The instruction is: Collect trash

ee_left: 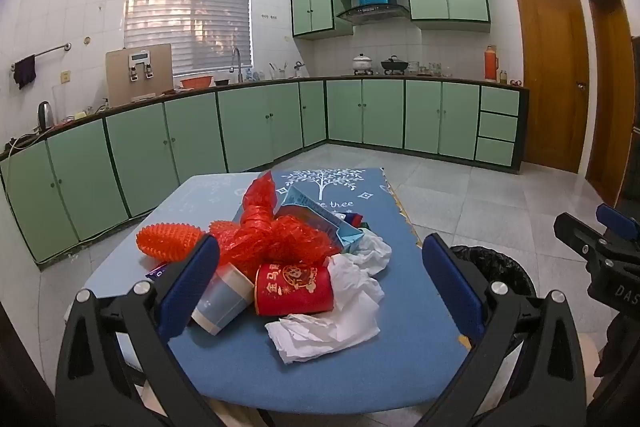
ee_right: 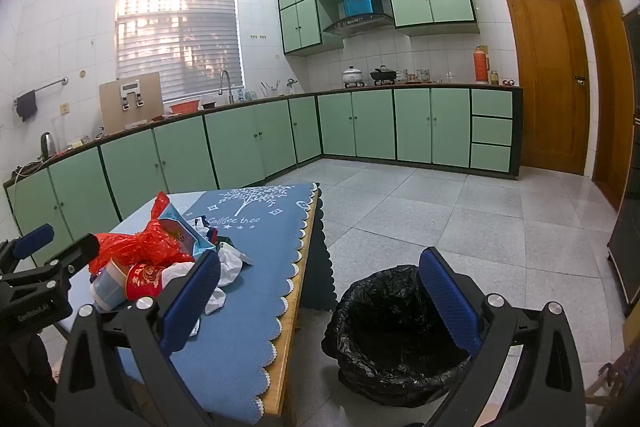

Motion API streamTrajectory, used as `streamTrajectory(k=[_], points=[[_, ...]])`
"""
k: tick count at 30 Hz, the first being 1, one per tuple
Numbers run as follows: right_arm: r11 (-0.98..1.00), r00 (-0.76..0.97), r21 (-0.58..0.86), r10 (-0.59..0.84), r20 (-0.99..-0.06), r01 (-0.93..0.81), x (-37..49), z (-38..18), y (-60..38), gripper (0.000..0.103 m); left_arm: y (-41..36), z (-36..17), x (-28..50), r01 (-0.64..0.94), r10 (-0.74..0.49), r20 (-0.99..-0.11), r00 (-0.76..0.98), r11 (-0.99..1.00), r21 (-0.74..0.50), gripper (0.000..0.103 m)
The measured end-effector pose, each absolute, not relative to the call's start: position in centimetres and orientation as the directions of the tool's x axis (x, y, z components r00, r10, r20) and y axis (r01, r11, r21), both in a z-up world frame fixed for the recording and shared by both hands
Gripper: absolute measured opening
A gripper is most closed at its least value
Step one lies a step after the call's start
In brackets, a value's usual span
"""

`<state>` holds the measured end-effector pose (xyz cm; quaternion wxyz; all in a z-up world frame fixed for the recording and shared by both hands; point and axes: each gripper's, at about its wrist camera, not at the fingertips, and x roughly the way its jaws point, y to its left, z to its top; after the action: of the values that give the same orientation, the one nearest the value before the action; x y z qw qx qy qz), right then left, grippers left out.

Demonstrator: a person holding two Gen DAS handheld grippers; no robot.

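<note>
Both tongs wide, holding nothing: my left gripper (ee_left: 320, 283) hangs over the table (ee_left: 360, 367), fingers either side of the trash pile; my right gripper (ee_right: 320, 291) spans the table edge and the black-lined bin (ee_right: 384, 355) on the floor beside it. Pile on table: red cup (ee_left: 294, 289), blue cup (ee_left: 222, 303), tissues (ee_left: 324, 331), red mesh (ee_left: 272, 231), carton (ee_left: 320, 217).

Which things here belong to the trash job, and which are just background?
Job: red paper cup, blue cup, crumpled tissues, red mesh netting, blue carton, lined trash bin.
Background: kettle, thermos, pots.
</note>
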<state>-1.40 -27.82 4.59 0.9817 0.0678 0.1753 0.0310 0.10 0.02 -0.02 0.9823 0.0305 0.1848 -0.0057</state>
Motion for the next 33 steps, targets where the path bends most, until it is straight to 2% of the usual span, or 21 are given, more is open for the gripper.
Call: streamTrajectory(k=[33], points=[[0.989, 0.94, 0.145, 0.083, -0.332, -0.037, -1.5, 4.7, -27.9, 0.097, -0.1, 0.8, -0.7, 0.019, 0.003, -0.333, 0.943, 0.998, 0.062, 0.098]])
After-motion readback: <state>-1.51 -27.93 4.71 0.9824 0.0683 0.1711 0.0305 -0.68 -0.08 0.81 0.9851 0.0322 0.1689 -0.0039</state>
